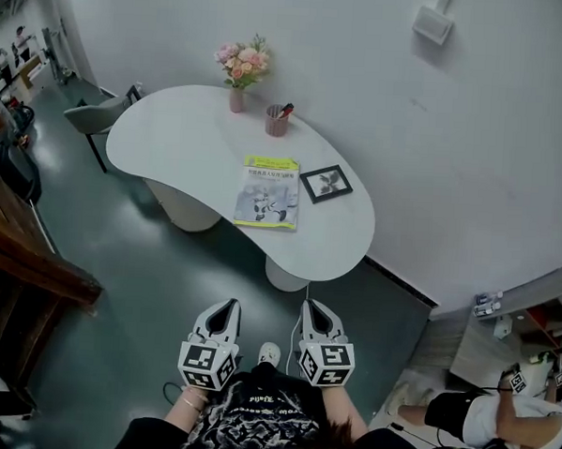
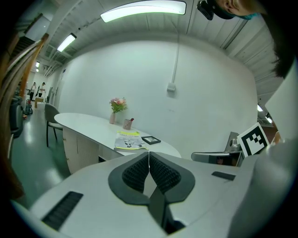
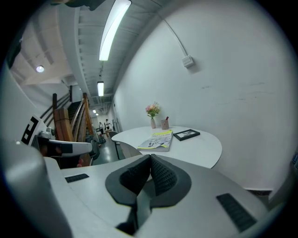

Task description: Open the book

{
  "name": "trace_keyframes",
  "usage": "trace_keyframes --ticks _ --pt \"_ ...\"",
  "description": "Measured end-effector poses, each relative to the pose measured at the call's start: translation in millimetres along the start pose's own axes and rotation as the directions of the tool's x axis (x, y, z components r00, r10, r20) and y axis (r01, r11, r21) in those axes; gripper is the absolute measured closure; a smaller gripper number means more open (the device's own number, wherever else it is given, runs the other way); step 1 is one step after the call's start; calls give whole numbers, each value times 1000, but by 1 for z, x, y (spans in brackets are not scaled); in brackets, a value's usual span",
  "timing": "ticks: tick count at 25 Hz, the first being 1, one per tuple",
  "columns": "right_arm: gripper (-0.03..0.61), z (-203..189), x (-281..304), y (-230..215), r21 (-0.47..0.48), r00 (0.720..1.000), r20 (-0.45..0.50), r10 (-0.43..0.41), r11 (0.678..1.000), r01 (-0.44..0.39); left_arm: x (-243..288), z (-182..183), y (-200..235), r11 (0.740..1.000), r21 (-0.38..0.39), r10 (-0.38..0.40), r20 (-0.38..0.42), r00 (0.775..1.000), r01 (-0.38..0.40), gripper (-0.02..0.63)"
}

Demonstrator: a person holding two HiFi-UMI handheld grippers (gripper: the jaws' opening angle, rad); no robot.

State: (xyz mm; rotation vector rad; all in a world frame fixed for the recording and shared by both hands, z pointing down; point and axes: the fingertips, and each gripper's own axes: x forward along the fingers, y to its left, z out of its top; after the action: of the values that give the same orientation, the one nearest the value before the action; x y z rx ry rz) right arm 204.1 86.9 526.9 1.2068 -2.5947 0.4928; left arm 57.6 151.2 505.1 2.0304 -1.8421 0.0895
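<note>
While the book (image 1: 268, 192) lies closed, left tool (image 1: 231, 304) and right tool (image 1: 311, 306) hover clenched side by side

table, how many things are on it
4. A flower vase at the far edge, a cup right of it, a closed book in the middle, and a frame just right of the book. Nothing seems hidden.

Office or reception-type workspace. Curved white tabletop (image 1: 173, 138); flower vase (image 1: 237, 96) and pen cup (image 1: 277, 121) at its far edge, framed picture (image 1: 325, 183) near its right edge. Grey chair (image 1: 97, 115), smooth green floor (image 1: 156, 269), ceiling strip light (image 2: 142, 9), bare white wall (image 1: 365, 64).
</note>
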Motion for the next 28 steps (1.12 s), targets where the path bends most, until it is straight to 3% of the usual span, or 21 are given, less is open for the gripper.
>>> trace_keyframes --ticks 15,21,25,28 --pt "552 5 31 -29 -31 998 -43 50 998 -51 43 7 -1 1000 6 30 -18 999 -30 589" --pt "552 4 54 -23 -34 997 -69 47 998 -50 52 4 29 998 -17 53 -36 998 -53 589" --pt "552 13 76 -26 -18 998 -56 36 999 -37 76 13 41 1000 -10 15 -42 999 -15 589" --pt "552 24 96 -28 -12 999 -48 20 1000 -21 97 25 52 999 44 -22 -74 997 25 589"
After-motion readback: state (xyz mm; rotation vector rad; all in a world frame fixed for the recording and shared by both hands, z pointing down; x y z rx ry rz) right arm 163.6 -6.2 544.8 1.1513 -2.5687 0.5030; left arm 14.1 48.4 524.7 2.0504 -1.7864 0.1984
